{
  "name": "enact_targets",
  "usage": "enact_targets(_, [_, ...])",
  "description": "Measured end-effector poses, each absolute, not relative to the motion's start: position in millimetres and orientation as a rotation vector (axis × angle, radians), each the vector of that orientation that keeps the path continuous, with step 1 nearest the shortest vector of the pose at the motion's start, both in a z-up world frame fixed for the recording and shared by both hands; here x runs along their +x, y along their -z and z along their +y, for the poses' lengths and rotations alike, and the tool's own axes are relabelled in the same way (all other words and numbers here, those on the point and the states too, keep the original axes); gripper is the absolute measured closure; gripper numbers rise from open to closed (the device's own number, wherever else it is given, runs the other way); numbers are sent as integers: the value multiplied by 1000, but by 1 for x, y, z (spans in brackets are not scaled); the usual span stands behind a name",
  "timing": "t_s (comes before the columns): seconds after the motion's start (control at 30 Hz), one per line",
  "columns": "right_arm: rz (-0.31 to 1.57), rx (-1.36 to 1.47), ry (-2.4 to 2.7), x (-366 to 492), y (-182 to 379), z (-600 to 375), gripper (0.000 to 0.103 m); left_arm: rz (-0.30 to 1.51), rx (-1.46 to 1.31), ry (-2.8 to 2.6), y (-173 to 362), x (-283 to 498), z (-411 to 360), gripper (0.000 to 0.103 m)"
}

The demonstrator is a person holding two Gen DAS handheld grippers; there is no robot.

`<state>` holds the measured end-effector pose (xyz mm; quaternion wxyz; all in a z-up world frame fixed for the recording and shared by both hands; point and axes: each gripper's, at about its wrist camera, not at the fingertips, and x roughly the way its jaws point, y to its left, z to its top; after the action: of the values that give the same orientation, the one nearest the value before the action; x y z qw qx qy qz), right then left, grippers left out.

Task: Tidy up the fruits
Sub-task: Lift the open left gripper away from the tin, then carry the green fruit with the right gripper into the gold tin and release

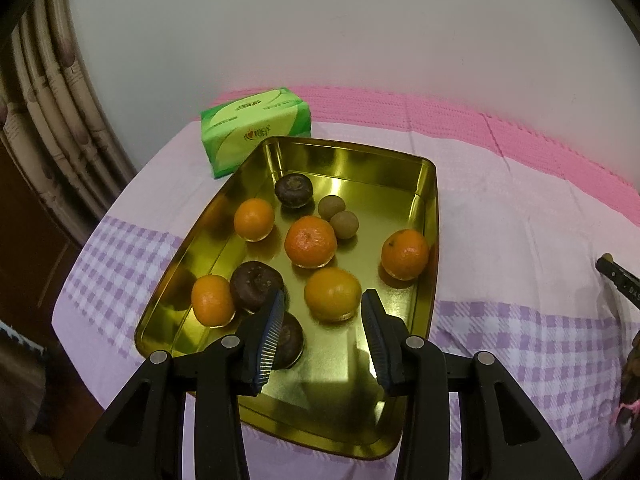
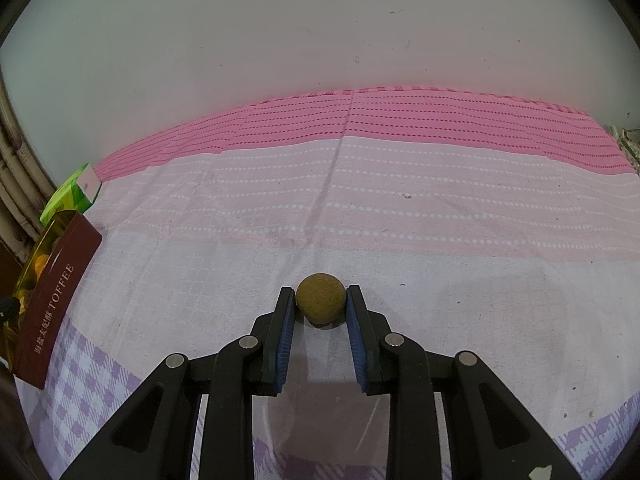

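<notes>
Held fruit: while I am watching through the right wrist camera, the right gripper [image 2: 320, 300] is squeezing one small brown round fruit [image 2: 320, 299] between its blue pads, low over the cloth [image 2: 400, 216], well apart from the tin.
Its look: dull olive-brown, rough and matte, a near-perfect ball that is filling the gap between the fingertips.
Fruit count in the tin: I am counting five oranges, among them the nearest orange [image 1: 332, 294], three dark purple-brown fruits, such as the dark fruit [image 1: 256, 285] by the left finger, and two small brown fruits like the held one, the two small fruits [image 1: 338, 216] touching each other.
Tin: one gold tin tray [image 1: 424, 184], shiny inside, is lying on the cloth.
Left gripper: the left gripper [image 1: 325, 304] is hovering over the near end of the tray with its jaws apart and nothing between the pads; the nearest orange is showing just beyond the gap.
Left view only: I am seeing the tray's whole inside and every fruit in it, plus the green tissue pack [image 1: 256, 130] just behind the tray.
Right view only: I am seeing the held fruit and the tin's dark red outer wall [image 2: 56, 300] lettered TOFFEE.
Cloth: one, banded pink, pale pink and purple check.
</notes>
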<state>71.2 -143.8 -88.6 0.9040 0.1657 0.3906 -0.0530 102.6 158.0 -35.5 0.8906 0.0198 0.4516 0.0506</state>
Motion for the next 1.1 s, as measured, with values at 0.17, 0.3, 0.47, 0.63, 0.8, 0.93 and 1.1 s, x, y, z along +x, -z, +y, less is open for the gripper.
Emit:
enact_targets(0.17, [809, 319, 101, 68, 87, -140, 79, 934, 46, -108, 30, 97, 156, 61])
enact_targets(0.3, [808, 317, 79, 61, 84, -132, 80, 937, 51, -110, 27, 94, 154, 61])
enact_targets(0.47, [789, 345, 29, 47, 73, -122, 80, 926, 8, -98, 13, 83, 154, 61])
enact_targets(0.63, [766, 362, -44, 33, 57, -104, 80, 920, -15, -86, -2, 71, 148, 61])
enact_targets(0.8, [738, 339, -130, 28, 37, -76, 80, 921, -40, -98, -12, 51, 153, 49])
enact_targets(0.93, [714, 309, -216, 33, 15, -46, 80, 898, -39, -149, -19, 33, 169, 46])
enact_targets(1.1, [698, 268, -352, 51, -15, 3, 80, 883, -59, -193, -22, 21, 195, 38])
